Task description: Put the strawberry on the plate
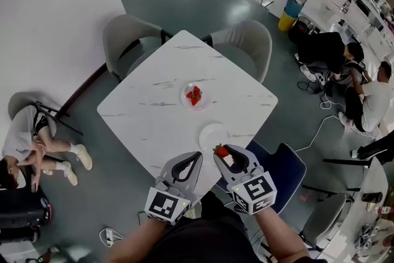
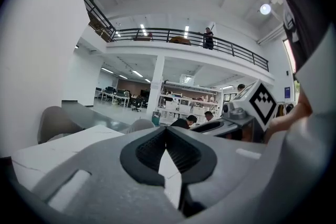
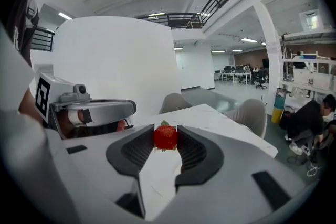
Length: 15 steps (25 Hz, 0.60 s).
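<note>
My right gripper [image 1: 223, 151] is shut on a red strawberry [image 1: 221, 150] with a green leaf cap, held at the jaw tips just off the near edge of the white marble table [image 1: 154, 108]. In the right gripper view the strawberry [image 3: 165, 137] sits pinched between the two dark pads. An empty white plate [image 1: 213, 134] lies on the table just beyond it. Farther in, a clear dish [image 1: 194, 97] holds more strawberries. My left gripper [image 1: 197, 157] hovers beside the right one, shut with nothing in it; its tips [image 2: 167, 132] meet.
Two grey chairs [image 1: 126, 40] stand at the table's far side, and a blue chair [image 1: 288, 170] sits near its right corner. A person sits on the floor at the left [image 1: 28, 145]; others sit at the right [image 1: 369, 95].
</note>
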### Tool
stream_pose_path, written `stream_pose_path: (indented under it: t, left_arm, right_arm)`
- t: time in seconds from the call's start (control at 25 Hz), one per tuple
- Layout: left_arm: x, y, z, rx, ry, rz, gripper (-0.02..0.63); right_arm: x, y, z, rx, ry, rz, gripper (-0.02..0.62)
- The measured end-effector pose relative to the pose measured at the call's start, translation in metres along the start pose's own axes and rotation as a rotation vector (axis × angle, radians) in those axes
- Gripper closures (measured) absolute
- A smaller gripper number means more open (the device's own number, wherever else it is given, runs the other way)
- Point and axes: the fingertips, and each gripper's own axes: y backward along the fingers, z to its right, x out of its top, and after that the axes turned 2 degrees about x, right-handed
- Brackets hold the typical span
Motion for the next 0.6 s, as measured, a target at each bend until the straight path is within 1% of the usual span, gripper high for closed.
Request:
stream_pose_path:
  t: [0.16, 0.32, 0.6]
  left_arm:
    - [-0.026, -0.035, -0.013, 0.008, 0.021, -0.043, 0.597]
    - [-0.052, -0.060, -0.025, 0.010, 0.044, -0.088, 0.597]
    - [-0.085, -0.077, -0.044, 0.020, 0.088, -0.123, 0.597]
  right_arm:
    - [-0.029, -0.023, 0.033, 0.023, -0.038, -0.058, 0.457]
    - [-0.051, -0.045, 0.052, 0.047, -0.057, -0.079, 0.457]
    - [-0.114, -0.078, 0.075, 0.007, -0.017, -0.242, 0.457]
